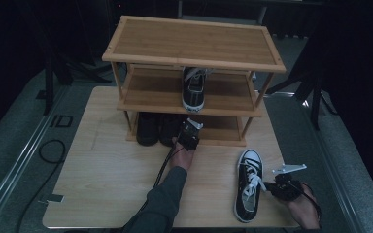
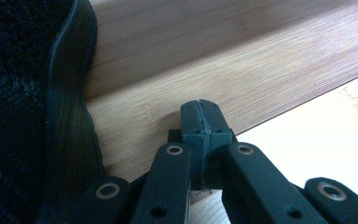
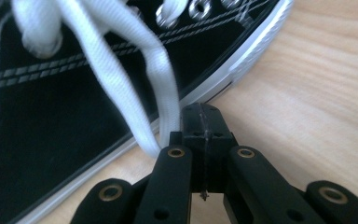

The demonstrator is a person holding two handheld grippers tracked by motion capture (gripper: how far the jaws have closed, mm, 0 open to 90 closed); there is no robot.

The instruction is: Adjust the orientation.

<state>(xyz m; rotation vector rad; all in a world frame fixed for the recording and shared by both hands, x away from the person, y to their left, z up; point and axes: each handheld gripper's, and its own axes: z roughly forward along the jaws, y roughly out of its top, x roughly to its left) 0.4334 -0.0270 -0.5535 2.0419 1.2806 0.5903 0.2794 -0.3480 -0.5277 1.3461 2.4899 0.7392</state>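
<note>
A black canvas sneaker [image 1: 247,185] with white laces and a white sole lies on the table at the front right, toe pointing away. My right gripper [image 1: 268,185] is just to its right, at mid-shoe. In the right gripper view the right gripper [image 3: 201,122] is shut, its tips close to the sneaker's [image 3: 51,116] white sole edge. A loose lace [image 3: 121,74] hangs just left of the jaws, not between them. My left gripper [image 1: 189,130] is at the rack's bottom shelf [image 2: 223,60], shut and empty [image 2: 201,116], beside a black shoe [image 2: 23,102].
A three-tier bamboo shoe rack [image 1: 194,41] stands at the back of the wooden table [image 1: 107,179]. A matching sneaker [image 1: 193,90] sits on its middle shelf, and two black shoes [image 1: 156,128] on the bottom shelf's left. Cables lie on the grey floor [image 1: 24,145].
</note>
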